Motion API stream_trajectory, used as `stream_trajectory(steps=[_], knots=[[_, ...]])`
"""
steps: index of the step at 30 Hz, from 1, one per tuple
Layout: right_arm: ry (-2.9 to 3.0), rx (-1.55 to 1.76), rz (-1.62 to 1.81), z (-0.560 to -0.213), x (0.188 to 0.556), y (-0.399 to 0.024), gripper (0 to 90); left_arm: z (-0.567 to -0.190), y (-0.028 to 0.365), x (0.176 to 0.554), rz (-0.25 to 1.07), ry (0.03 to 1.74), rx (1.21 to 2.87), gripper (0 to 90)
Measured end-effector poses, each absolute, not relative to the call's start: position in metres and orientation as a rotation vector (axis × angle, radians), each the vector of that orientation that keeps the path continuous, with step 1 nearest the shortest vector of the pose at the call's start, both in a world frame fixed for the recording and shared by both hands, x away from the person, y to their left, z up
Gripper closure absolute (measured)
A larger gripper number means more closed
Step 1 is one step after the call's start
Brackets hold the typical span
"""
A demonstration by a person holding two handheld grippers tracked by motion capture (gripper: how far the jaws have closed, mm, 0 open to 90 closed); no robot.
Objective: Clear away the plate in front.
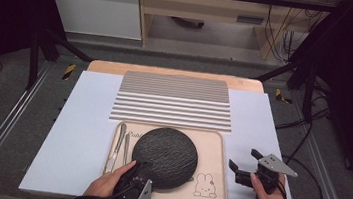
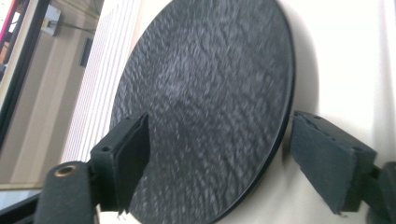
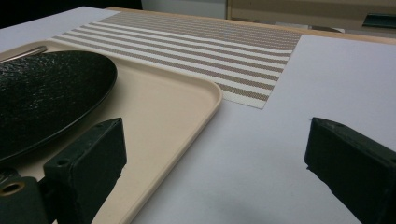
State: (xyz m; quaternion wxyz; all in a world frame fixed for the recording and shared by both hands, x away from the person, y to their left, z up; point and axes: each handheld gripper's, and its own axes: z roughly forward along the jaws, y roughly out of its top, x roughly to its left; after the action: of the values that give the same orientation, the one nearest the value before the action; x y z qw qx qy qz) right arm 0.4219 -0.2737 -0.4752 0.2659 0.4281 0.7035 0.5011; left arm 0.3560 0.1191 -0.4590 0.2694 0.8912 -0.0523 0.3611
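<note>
A round black textured plate (image 1: 164, 156) lies on a beige tray (image 1: 222, 155) near the table's front edge. My left gripper (image 1: 135, 166) sits at the plate's near-left rim. In the left gripper view, my left gripper (image 2: 219, 158) is open and straddles the rim of the plate (image 2: 205, 84), one jaw over the plate's top and the other beside the rim above the tray (image 2: 345, 70), neither pressing. My right gripper (image 1: 245, 161) stands open on the table to the right of the tray, empty; its own view shows my right gripper (image 3: 215, 154) beside the tray's corner (image 3: 205, 93).
Metal cutlery (image 1: 119, 146) lies along the tray's left side, next to the plate. A rabbit drawing (image 1: 205, 186) marks the tray's near-right corner. A striped placemat (image 1: 173, 101) lies behind the tray on the pale blue table cover (image 1: 81, 119). Black frame posts stand at both sides.
</note>
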Motion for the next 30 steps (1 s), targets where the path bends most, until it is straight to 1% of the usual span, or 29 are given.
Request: stream_trajectory(steps=[3, 9, 13, 22, 28, 30], knots=[[1.900, 1.155, 1.353, -0.475, 0.422, -0.274, 5.8, -0.456, 0.116, 0.355, 0.948, -0.120, 2.365, 16.5], [1.901, 1.155, 1.354, -0.475, 0.422, -0.274, 5.8, -0.452, 0.113, 0.361, 0.941, -0.055, 2.297, 14.3], [1.903, 1.154, 1.353, -0.475, 0.421, -0.274, 5.8, -0.451, 0.113, 0.367, 0.929, -0.015, 2.274, 13.6], [1.905, 1.149, 1.352, -0.475, 0.421, -0.273, 5.7, -0.450, 0.112, 0.378, 0.948, 0.077, 2.217, 12.4], [1.903, 1.143, 1.355, -0.475, 0.421, -0.273, 5.6, -0.451, 0.118, 0.385, 0.952, 0.150, 2.190, 11.4], [1.903, 1.141, 1.357, -0.474, 0.421, -0.272, 5.5, -0.450, 0.121, 0.386, 0.935, 0.183, 2.173, 11.2]])
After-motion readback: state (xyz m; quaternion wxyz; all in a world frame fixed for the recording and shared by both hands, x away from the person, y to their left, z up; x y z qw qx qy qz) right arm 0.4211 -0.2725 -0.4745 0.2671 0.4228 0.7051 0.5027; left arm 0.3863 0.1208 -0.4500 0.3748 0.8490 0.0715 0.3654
